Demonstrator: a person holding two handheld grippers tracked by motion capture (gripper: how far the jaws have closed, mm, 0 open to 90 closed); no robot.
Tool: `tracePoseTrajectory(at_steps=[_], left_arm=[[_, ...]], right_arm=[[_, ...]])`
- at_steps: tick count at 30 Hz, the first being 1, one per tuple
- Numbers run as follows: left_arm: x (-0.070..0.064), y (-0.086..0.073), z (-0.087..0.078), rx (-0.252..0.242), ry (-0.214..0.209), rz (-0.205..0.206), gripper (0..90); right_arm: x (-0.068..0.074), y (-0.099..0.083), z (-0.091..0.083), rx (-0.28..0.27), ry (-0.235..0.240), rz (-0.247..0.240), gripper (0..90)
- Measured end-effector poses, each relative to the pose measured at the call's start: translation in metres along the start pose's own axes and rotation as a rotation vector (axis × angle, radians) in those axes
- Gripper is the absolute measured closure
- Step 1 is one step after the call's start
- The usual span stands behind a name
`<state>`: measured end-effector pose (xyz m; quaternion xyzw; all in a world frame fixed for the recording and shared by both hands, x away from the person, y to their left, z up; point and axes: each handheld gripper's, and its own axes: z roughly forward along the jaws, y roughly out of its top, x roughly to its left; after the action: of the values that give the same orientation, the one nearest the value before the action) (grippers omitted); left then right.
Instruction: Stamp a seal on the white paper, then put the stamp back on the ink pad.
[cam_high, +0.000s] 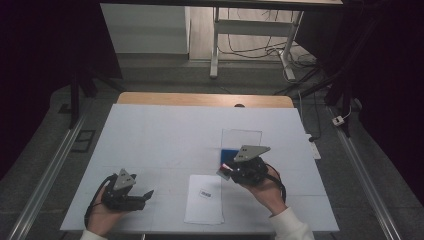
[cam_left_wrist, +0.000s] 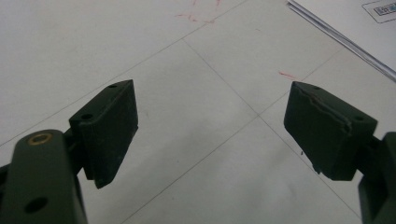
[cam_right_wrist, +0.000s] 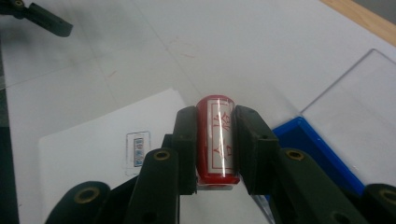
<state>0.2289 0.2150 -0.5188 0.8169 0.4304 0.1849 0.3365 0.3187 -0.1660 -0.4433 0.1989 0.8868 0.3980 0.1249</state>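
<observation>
R gripper (cam_right_wrist: 215, 149) clamps red stamp (cam_right_wrist: 215, 140) btwn pads; L gripper (cam_left_wrist: 210, 135) spread wide.

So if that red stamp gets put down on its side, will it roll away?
Probably. The stamp looks round like a short cylinder, so lying down it could roll on the flat table. It seems stiff, since the right gripper squeezes it without denting it. Its shiny surface might be a bit slippery.

A red cylindrical stamp (cam_right_wrist: 215, 140) (white label, red characters) sits upright, held above paper.
</observation>
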Motion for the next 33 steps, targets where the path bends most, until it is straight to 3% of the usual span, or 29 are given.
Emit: tracePoseTrajectory(at_steps=[18, 33], left_arm=[[-0.001, -0.002, -0.003, -0.015, 0.004, -0.002, 18.2], [0.000, -0.003, -0.004, -0.020, 0.003, -0.008, 18.1]], right_arm=[[-0.030, -0.005, -0.008, 0.002, -0.105, 0.046, 69.6], [-0.055, -0.010, 0.001, 0.071, -0.201, 0.062, 69.5]])
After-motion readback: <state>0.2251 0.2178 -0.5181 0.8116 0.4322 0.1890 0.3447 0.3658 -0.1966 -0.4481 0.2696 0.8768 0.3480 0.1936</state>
